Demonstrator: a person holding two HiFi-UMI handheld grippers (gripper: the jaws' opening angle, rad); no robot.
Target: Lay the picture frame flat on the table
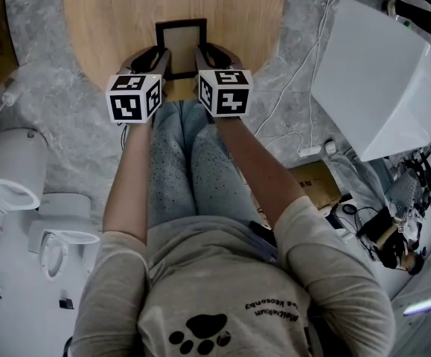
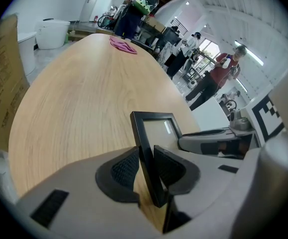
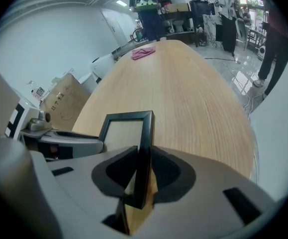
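Standing upright between the 2 grippers, the picture frame [image 1: 180, 44] rests on its lower edge, close to the near rim of the wooden table [image 1: 103, 21]. The left gripper [image 2: 146, 172] is closed narrowly on the frame's left rail, with a pad on each face. The right gripper [image 3: 143, 169] holds the right rail the same way, though its pads seem to bear mainly near their tips. Both grippers point steeply down. Below the right gripper's jaws, on their near side, a dark strut [image 3: 117, 214] shows against the frame. It may be the frame's prop, but I cannot tell.

Assessment: the frame is not yet laid down. Both grippers should tip the top edge over together, pivoting about the lower edge at 1 even rate so the frame does not twist between the 2 grips. If the strut is a prop, it must fold or it will hold the frame off the wood. Open tabletop lies ahead of the jaws. A pink cloth [image 3: 143, 53] lies well beyond and is no obstruction. Release should come only once the frame lies fully flat.
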